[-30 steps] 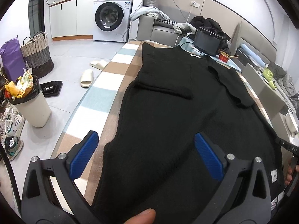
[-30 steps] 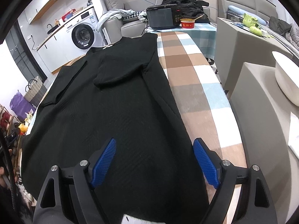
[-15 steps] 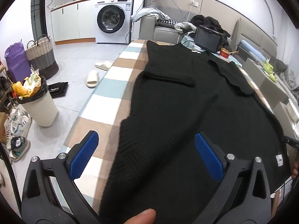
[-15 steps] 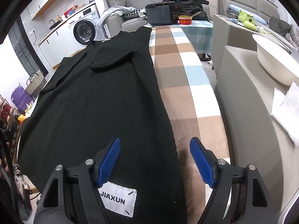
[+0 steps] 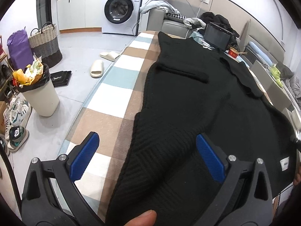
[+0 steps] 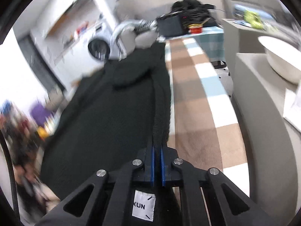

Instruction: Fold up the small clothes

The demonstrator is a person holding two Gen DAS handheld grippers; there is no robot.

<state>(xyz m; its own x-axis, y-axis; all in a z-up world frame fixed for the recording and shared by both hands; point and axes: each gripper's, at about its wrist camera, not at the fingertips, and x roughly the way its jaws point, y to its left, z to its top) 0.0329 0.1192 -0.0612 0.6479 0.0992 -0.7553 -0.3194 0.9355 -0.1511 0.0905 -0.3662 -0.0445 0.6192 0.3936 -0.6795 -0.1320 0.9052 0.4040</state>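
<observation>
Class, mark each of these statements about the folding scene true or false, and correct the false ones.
1. The right gripper is shut on the black sweater's edge. True.
2. The left gripper is clamped on the sweater. False: its jaws stand wide open, with the knit lying between them unpinched.
3. The sweater lies on a checked cloth of brown, blue and white squares. True.
4. The washing machine's door hangs open. False: the round door is closed.
5. A white label is sewn on the sweater near the right gripper. True.
</observation>
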